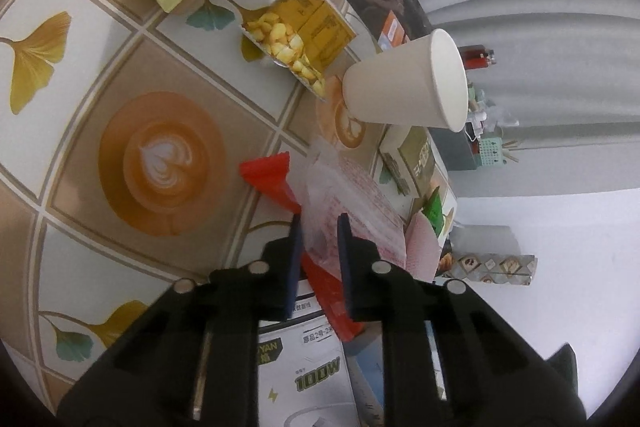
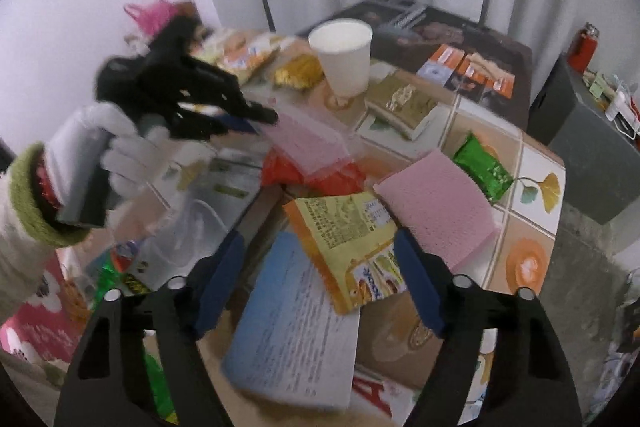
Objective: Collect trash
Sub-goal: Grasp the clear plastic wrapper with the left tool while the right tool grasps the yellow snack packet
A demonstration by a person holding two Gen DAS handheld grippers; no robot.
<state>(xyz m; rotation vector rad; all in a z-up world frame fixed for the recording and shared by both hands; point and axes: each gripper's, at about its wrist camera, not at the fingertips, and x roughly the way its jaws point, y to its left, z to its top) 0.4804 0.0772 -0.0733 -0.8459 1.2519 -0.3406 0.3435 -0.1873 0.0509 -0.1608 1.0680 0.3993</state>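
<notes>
Tabletop clutter: empty paper cup upright, left gripper pinching clear plastic bag, right gripper wide

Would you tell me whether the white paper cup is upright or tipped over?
Upright: the paper cup stands on its narrow base on the table, open rim up.

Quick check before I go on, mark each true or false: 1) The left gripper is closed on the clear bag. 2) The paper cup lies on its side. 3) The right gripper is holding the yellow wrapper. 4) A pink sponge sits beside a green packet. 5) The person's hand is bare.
1) True: the left gripper pinches the clear bag.
2) False: the paper cup stands upright.
3) False: the right gripper is open above the yellow wrapper, not gripping it.
4) True: the pink sponge lies next to the green packet.
5) False: the hand wears a white glove.
</notes>
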